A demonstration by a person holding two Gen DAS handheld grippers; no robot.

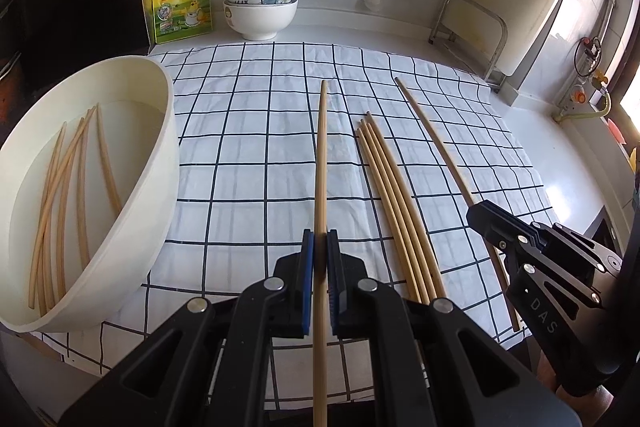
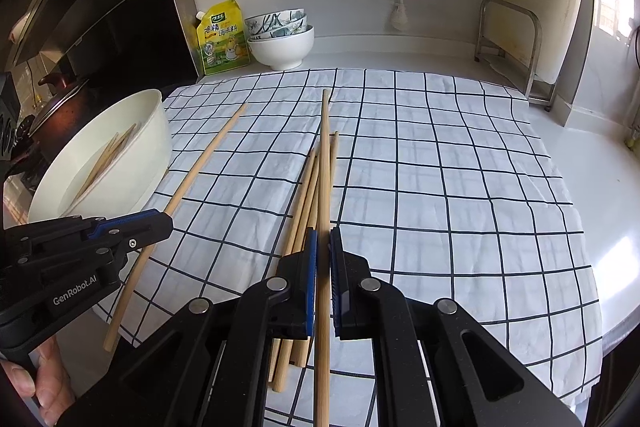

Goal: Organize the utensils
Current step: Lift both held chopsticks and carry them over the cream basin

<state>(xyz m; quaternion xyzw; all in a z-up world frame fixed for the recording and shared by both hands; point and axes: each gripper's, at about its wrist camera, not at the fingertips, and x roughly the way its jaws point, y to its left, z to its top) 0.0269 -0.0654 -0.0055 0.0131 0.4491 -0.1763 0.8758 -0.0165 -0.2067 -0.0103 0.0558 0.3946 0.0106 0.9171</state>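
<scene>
Two tongs are showing, the left tongs [image 1: 320, 259] and the right tongs [image 2: 323, 259], and each is clamping one chopstick: one [image 1: 321, 163] in the left, one [image 2: 325, 163] in the right. Four loose chopsticks [image 1: 394, 203] are lying together on the one checked cloth [image 1: 248, 147] covering the desk. About six more [image 1: 64, 195] are sitting in the single white basin [image 1: 160, 163] at the cloth's left edge. Three bowls [image 1: 260, 7] are standing stacked along the far edge, with one yellow pouch [image 1: 182, 1] beside them.
</scene>
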